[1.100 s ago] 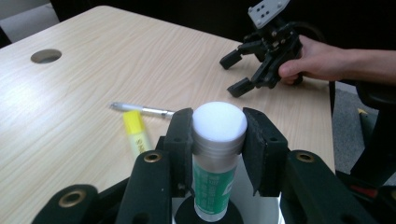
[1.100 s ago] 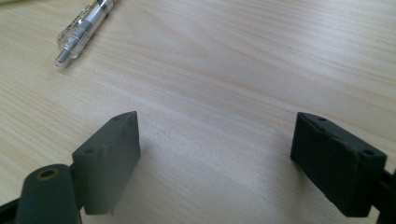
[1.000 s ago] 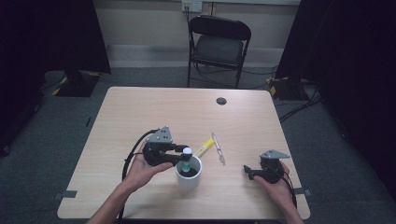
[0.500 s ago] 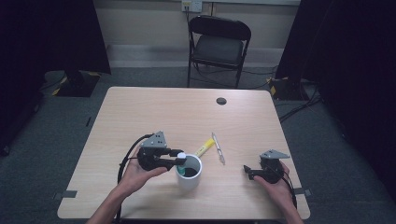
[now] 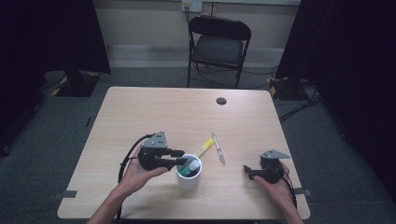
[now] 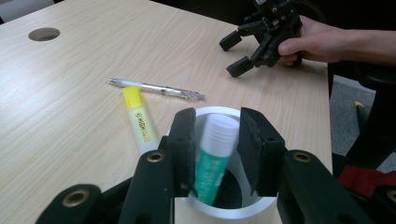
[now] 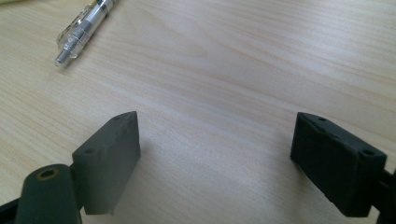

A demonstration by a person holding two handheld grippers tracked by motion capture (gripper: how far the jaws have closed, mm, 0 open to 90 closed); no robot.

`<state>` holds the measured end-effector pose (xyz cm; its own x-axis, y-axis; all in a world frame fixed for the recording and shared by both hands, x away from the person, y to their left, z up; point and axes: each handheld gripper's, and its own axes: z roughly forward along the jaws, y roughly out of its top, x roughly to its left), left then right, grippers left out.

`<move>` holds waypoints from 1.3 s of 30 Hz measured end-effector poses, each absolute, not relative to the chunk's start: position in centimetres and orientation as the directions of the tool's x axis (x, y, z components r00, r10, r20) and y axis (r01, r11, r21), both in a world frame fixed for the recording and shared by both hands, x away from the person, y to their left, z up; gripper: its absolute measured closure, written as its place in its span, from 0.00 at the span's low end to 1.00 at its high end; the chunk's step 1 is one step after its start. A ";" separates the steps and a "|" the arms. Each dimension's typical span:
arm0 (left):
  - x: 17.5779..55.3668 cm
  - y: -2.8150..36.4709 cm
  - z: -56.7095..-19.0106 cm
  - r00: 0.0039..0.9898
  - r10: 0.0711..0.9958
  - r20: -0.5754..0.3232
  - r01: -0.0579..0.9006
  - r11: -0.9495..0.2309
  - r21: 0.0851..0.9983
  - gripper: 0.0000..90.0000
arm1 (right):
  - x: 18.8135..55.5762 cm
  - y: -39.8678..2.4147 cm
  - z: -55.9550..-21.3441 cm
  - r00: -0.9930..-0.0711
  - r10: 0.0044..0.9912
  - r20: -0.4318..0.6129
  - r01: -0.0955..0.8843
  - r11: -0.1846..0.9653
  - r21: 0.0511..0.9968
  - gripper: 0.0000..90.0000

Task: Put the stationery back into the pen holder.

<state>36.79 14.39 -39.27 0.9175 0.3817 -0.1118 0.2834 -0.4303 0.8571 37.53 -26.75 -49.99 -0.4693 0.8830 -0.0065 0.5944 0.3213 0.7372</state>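
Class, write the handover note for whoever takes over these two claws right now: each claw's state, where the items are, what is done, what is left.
Left claw: shut on the glue stick, holding it tilted over the white cup, lower end inside the rim.
Right claw: open, holding nothing, low over bare table at the right.
Yellow highlighter and clear pen lie on the table just beyond the cup, tips close together.
Done: glue stick brought to the cup.
Left: probably release it into the cup, then likely collect the highlighter and pen.
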 end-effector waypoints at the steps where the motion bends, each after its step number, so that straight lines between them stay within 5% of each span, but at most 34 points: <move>1: 36.8 14.5 -39.3 0.917 0.383 -0.113 0.285 -0.429 0.857 0.74 | 37.5 -26.8 -50.0 -0.469 0.883 -0.006 0.595 0.321 0.737 0.17; 9: 36.9 16.2 -39.2 0.900 0.415 -0.134 0.311 -0.396 0.864 0.70 | 37.5 -26.8 -50.0 -0.469 0.883 -0.007 0.594 0.321 0.737 0.17; 23: 37.3 20.4 -40.0 0.822 0.549 -0.155 0.401 -0.363 0.841 0.33 | 37.5 -26.8 -50.0 -0.469 0.883 -0.007 0.594 0.321 0.737 0.17; 29: 36.8 22.4 -40.9 0.789 0.605 -0.102 0.415 -0.404 0.815 0.29 | 37.5 -26.8 -50.0 -0.469 0.883 -0.006 0.594 0.321 0.737 0.17; 39: 37.1 25.1 -43.2 0.713 0.687 -0.139 0.499 -0.359 0.789 0.20 | 37.5 -26.7 -50.0 -0.468 0.884 -0.005 0.595 0.320 0.737 0.17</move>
<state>37.07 25.14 -43.24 0.7132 0.6871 -0.1387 0.4989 -0.3585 0.7890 37.52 -26.73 -49.99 -0.4678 0.8838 -0.0053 0.5955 0.3197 0.7370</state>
